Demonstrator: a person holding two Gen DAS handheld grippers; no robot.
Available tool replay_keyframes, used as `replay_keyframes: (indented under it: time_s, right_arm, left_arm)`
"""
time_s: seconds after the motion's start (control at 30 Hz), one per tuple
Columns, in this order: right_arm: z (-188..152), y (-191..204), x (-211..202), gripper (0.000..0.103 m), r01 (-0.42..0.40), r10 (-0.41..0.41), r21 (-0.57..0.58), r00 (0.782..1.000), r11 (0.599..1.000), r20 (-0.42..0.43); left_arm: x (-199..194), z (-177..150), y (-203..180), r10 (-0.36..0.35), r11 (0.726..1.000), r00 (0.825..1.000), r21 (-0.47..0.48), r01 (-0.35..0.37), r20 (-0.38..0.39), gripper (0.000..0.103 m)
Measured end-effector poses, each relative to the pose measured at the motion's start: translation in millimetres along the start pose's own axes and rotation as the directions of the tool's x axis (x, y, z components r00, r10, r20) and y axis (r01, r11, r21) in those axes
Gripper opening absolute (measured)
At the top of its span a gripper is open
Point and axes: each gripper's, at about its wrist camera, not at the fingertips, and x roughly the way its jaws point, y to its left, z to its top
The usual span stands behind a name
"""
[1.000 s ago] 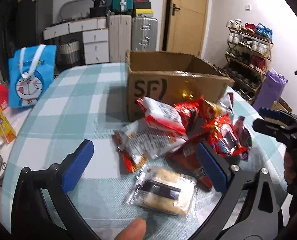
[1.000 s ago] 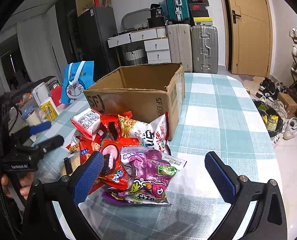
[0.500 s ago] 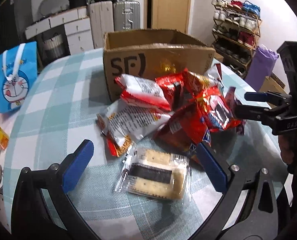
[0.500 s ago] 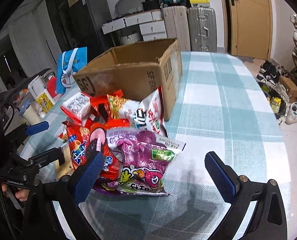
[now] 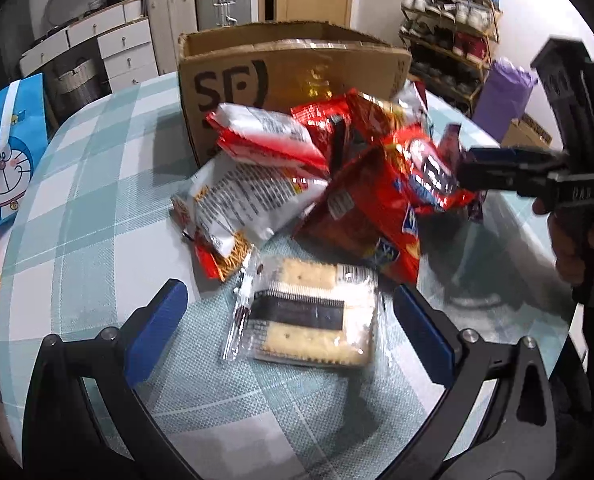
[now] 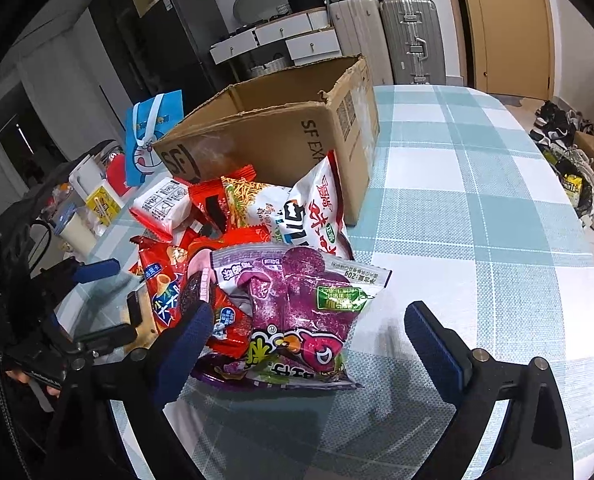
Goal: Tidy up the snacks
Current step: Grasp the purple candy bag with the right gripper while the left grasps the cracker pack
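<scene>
left tongs [image 5: 289,332] closer over cracker pack [image 5: 313,316] | right tongs [image 6: 309,340] advanced onto purple bag [image 6: 297,312]

Right gripper [image 6: 321,344] spread wide, straddling the purple snack bag [image 6: 297,316] at the front of the snack pile. Behind it, the white chip bag [image 6: 317,216] leans on the open cardboard box [image 6: 281,136]. Left gripper [image 6: 97,300] hovers open beside the pile, over the checked tablecloth [image 6: 477,220].

Your left gripper [image 5: 289,326] and right gripper [image 6: 309,342] have black frames, blue finger pads and silver screws.
</scene>
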Motion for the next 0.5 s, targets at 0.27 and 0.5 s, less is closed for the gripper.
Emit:
replay_keyframes:
  time_s: [0.27,0.5]
  right_arm:
    - [-1.5,-6.4,-0.4,0.098,0.004,-0.004,0.012,1.000,1.000,-0.008]
    - [-3.0,-8.3,3.2,0.089,-0.026,0.027,0.025,0.999,0.999,-0.018]
  left_arm:
    - [11.5,-7.9,-5.1,-0.007,0.999,0.999,0.035,0.008,-0.034,0.102]
    - [17.7,-9.4,-6.4,-0.010,0.999,0.999,0.041,0.012,-0.048,0.102]
